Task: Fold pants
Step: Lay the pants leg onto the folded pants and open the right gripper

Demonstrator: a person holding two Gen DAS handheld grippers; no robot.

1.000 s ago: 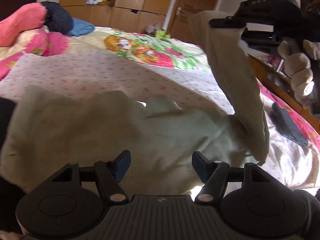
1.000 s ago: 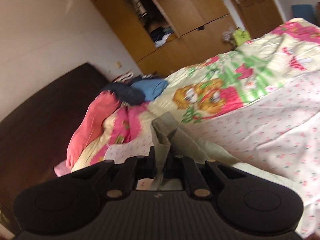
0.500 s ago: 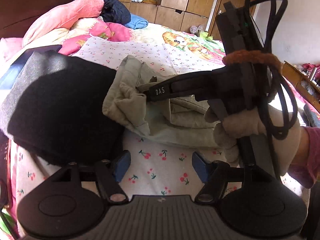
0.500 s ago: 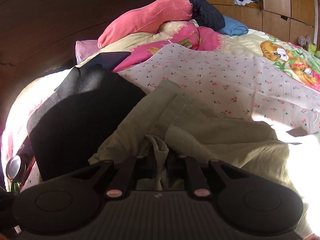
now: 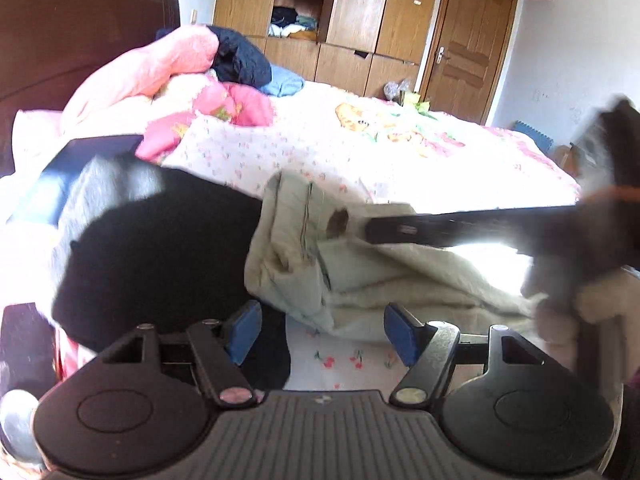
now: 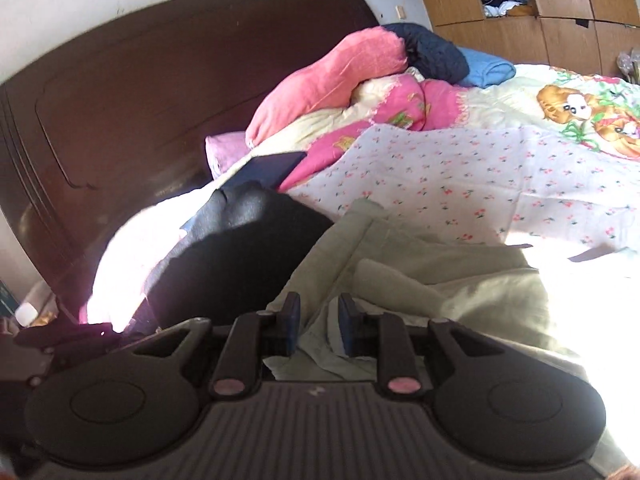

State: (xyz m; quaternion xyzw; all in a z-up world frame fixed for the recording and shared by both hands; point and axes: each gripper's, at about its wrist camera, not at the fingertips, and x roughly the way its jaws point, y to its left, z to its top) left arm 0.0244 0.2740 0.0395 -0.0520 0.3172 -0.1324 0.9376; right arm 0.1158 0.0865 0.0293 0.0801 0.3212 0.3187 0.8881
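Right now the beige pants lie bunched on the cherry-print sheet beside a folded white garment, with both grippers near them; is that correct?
Not quite: the garment beside the pants is black, not white, as the right wrist view shows. The rest holds: the pants lie bunched on the cherry-print sheet, with the left gripper and right gripper near them.

Plenty of open bed point(image 6: 460, 168) on the cherry-print sheet past the pants point(image 5: 360, 276), out toward the foot edge. The head end is crammed: a black garment point(image 5: 160, 248) butts right against the pants, pillow pile point(image 6: 340, 68) behind it, headboard point(image 6: 140, 100) after that. The right gripper point(image 5: 370, 230) lies across the pants.
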